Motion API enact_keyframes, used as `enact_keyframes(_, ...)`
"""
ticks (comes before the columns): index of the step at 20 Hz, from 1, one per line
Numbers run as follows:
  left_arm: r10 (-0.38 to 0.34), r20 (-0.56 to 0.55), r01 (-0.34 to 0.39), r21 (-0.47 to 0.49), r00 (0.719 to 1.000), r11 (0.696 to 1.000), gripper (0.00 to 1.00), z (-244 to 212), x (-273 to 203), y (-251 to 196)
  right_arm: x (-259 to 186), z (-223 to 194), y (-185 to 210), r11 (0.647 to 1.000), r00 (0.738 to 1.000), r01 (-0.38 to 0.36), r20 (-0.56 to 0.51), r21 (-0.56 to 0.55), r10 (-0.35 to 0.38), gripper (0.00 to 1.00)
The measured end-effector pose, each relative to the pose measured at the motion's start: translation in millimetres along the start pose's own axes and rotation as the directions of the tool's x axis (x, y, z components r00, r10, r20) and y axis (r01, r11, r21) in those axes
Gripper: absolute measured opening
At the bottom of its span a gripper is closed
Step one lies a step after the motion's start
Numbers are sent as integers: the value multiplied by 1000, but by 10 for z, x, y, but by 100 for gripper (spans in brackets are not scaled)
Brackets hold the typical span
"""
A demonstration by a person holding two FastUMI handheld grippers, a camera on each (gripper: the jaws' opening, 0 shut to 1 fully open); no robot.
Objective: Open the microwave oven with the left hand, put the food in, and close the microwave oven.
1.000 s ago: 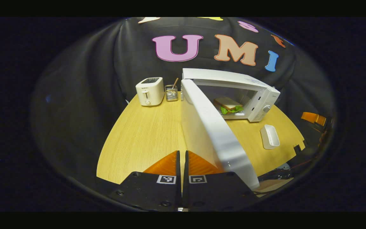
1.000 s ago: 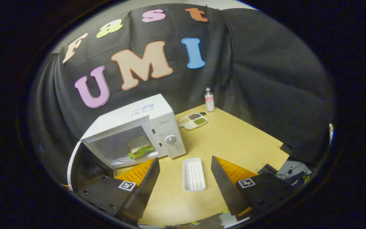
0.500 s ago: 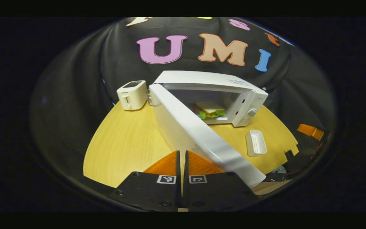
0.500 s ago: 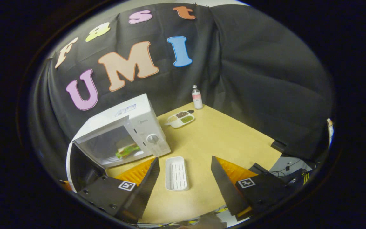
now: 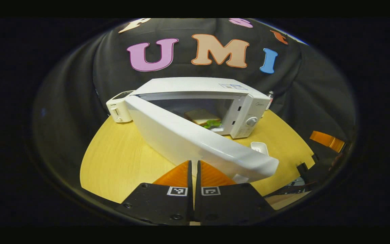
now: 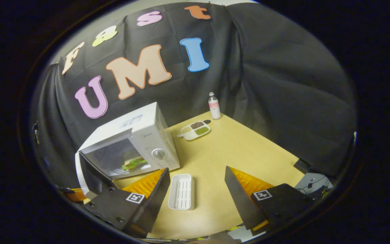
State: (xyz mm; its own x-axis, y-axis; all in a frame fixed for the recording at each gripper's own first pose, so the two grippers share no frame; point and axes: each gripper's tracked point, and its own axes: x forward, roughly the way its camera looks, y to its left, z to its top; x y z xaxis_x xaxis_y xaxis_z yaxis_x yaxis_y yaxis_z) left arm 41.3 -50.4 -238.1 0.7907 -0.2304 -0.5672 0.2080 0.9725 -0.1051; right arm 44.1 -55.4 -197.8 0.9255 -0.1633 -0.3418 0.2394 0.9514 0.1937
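Observation:
The white microwave (image 5: 195,86) stands on the wooden table with its door (image 5: 188,140) partly open, angled across the opening. A sandwich (image 5: 202,117) with green lettuce lies inside. My left gripper (image 5: 194,166) is shut with nothing between its fingers, and its tips sit against the door's outer face. In the right gripper view the microwave (image 6: 137,130) is at the left, the sandwich (image 6: 132,163) shows in the cavity and the door (image 6: 81,171) sticks out toward me. My right gripper (image 6: 196,184) is open over the table, holding nothing.
A white toaster (image 5: 117,109) stands behind the door's hinge side. An oblong white tray (image 6: 181,191) lies in front of the microwave, between my right fingers. A divided dish of grains (image 6: 194,130) and a small bottle (image 6: 214,105) stand at the back.
The microwave door has swung a good way toward the opening, with my shut left gripper following against its outer face. The right gripper has stayed open and only drifted slightly.

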Motion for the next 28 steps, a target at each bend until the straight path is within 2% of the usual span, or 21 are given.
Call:
enact_keyframes(4,14,20,-14,2,1000,1000,1,79,168,-189,128,-82,-75,999,998,-36,-55,21,37,91)
enact_keyframes(5,16,19,-16,5,1000,1000,1,94,211,-240,164,-103,-92,999,997,-41,-70,20,42,99)
enact_keyframes(9,30,44,-31,37,999,999,1,230,395,-387,220,-110,-94,997,993,-78,-86,23,80,99)
enact_keyframes(15,-2,74,-3,67,997,998,1,447,668,-659,237,-17,-14,992,989,-129,-69,11,130,99)
enact_keyframes(19,-26,100,22,45,995,999,1,630,853,-764,219,88,-66,992,992,-120,-30,31,121,99)
enact_keyframes(20,-29,104,24,46,994,999,0,670,896,-780,201,128,-87,993,993,-116,-15,36,116,89)
enact_keyframes(22,-32,119,26,55,992,998,0,695,908,-748,180,202,-120,993,994,-105,16,48,105,89)
enact_keyframes(23,-32,119,26,54,992,998,0,737,948,-769,169,229,-135,993,995,-99,29,57,98,99)
enact_keyframes(24,-36,117,30,50,992,998,1,767,971,-790,162,248,-144,993,995,-96,38,66,93,99)
enact_keyframes(25,-41,122,36,44,992,998,1,827,1002,-822,160,249,-155,993,995,-91,41,74,88,89)
enact_keyframes(26,-45,129,40,41,991,998,1,872,1024,-845,156,248,-173,993,996,-86,42,79,83,89)
enact_keyframes(27,-49,133,43,44,990,998,1,907,1043,-863,152,250,-181,993,996,-80,43,84,76,89)
enact_keyframes(28,-55,135,48,53,989,997,1,931,1065,-891,141,258,-185,993,996,-77,49,89,73,99)
